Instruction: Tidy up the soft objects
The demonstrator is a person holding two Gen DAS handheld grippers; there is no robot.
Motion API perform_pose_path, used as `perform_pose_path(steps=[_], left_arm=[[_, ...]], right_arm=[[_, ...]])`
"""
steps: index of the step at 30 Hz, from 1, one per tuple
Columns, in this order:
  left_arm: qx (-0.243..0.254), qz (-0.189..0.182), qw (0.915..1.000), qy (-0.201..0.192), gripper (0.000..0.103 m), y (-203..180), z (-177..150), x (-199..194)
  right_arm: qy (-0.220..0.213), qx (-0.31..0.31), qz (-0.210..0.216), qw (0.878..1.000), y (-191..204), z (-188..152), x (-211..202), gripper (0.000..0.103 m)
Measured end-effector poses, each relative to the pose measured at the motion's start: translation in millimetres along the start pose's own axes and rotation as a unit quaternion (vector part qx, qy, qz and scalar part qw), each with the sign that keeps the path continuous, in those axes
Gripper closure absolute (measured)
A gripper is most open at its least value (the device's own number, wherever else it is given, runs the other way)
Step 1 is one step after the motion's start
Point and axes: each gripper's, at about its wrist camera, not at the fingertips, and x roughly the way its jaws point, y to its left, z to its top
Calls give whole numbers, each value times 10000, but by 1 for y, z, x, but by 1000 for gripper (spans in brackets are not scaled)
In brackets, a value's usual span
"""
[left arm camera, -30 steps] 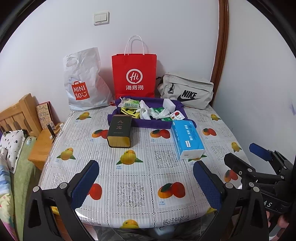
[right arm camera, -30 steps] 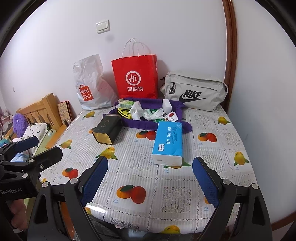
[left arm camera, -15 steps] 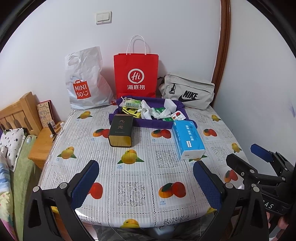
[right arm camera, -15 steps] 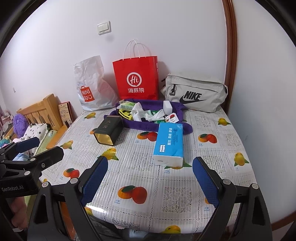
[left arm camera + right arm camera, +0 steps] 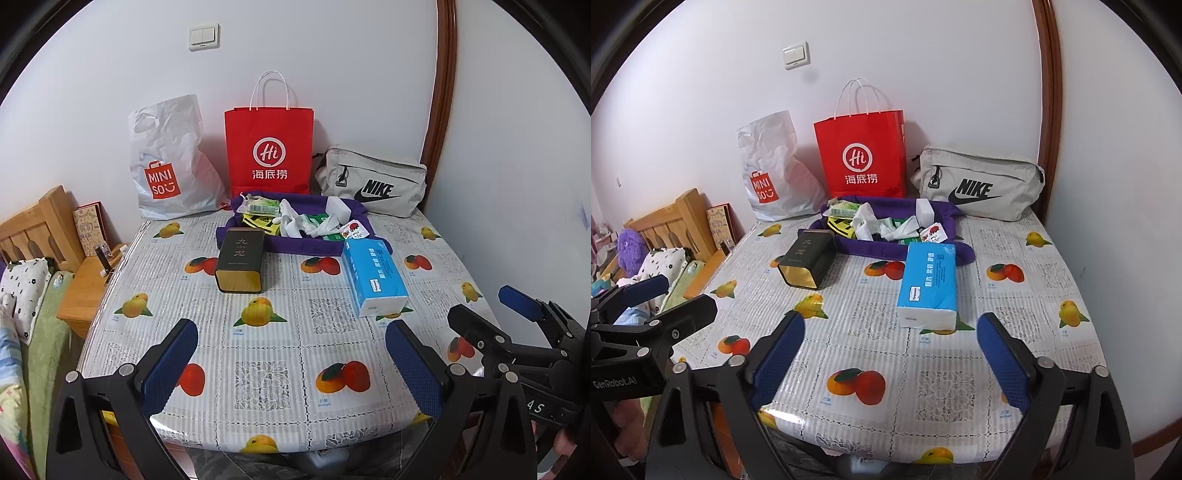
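On fruit-print cloth, blue tissue pack [image 5: 929, 284]

The left gripper [image 5: 291, 354] is hovering over the near edge of the fruit-print table [image 5: 273, 384], its blue-padded jaws standing wide apart with nothing between them. Beyond it a dark tea tin [image 5: 241, 260] is lying to the left of the blue tissue pack [image 5: 373, 276], and behind both a purple cloth tray [image 5: 306, 246] is holding crumpled white items. The right gripper [image 5: 491, 310] is showing at the right edge, beside the tissue pack, also spread open
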Motion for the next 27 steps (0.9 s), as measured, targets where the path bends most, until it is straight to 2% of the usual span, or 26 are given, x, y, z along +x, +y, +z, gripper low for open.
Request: perform_pose_path(steps=[27], left_arm=[[-9,-22,10000,8,0,1,1,-1]], right_arm=[[-27,80,-23,10000,-2,1,-3,3]])
